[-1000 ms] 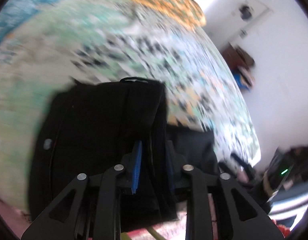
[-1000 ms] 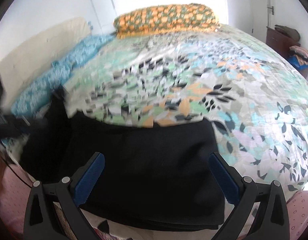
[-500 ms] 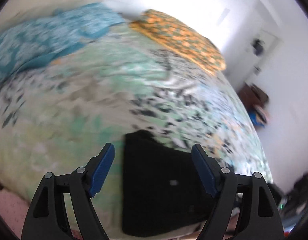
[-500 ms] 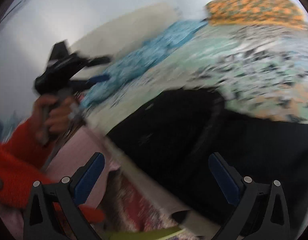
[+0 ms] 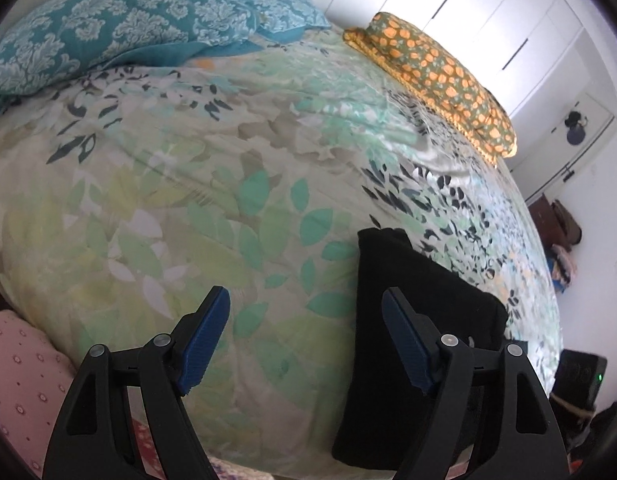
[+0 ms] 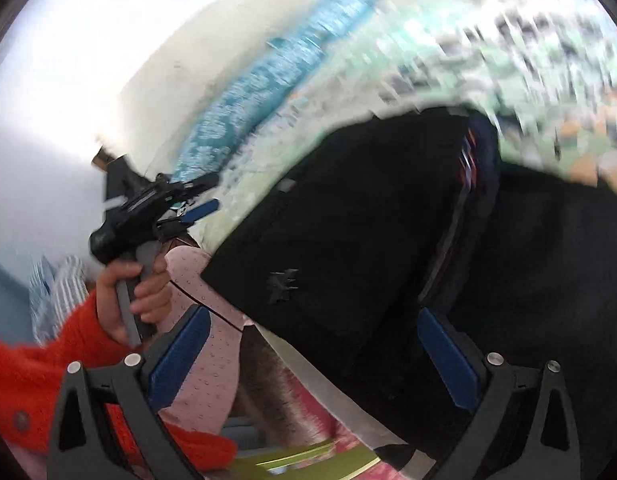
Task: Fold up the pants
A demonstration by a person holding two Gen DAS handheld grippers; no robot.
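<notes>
Inspecting the folded black pants (image 5: 404, 320) at the bed (image 5: 228, 200) edge, we find left gripper (image 5: 306, 342) fingers apart, empty; right gripper (image 6: 314, 354) fingers closing, gripping nothing. Risk: a one-layer pinch would unfold the stack.

My bed (image 5: 212, 184) wears a leafy green spread; teal pillows (image 5: 120, 28) at ten o'clock, an orange bolster (image 5: 436, 80) at one, white wardrobe doors (image 5: 468, 4) brightly lit behind.
</notes>
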